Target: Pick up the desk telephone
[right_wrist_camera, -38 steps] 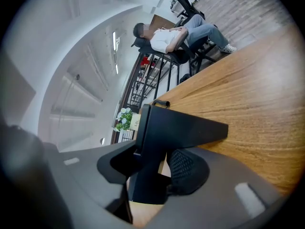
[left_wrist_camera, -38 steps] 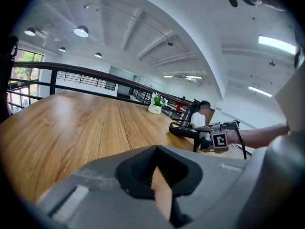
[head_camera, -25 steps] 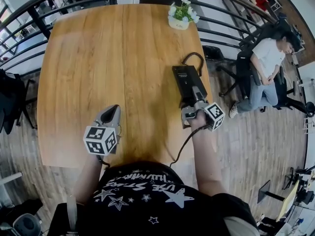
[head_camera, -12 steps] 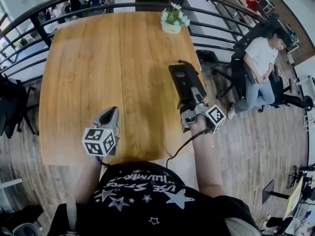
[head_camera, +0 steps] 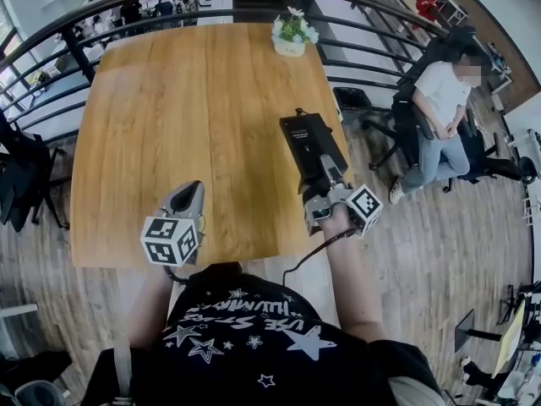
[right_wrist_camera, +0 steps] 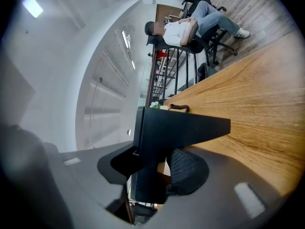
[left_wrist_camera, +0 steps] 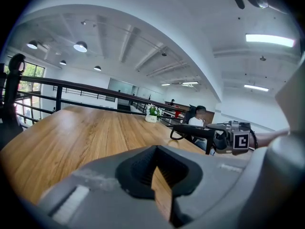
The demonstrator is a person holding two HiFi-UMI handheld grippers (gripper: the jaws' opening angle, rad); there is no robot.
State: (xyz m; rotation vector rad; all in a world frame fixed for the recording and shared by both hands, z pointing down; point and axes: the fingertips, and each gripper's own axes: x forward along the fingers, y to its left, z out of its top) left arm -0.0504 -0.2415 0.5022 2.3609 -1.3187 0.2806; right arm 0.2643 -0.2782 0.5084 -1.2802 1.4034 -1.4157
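Two grippers in view. R gripper (head_camera: 325, 176) pinches the near end of the black desk telephone (head_camera: 308, 138), pads clamped on its body. Phone is at approx 4 o'clock over the wooden table (head_camera: 169, 100), by the rt edge; in the left gripper view it seems clear of the wood. L gripper (head_camera: 191, 191) is at 7 o'clock near the front edge, jaws pressed together, nothing btwn. Far edge, 1 o'clock: potted plant (head_camera: 292, 34). Off-table at 3 o'clock: seated person (head_camera: 439, 100).
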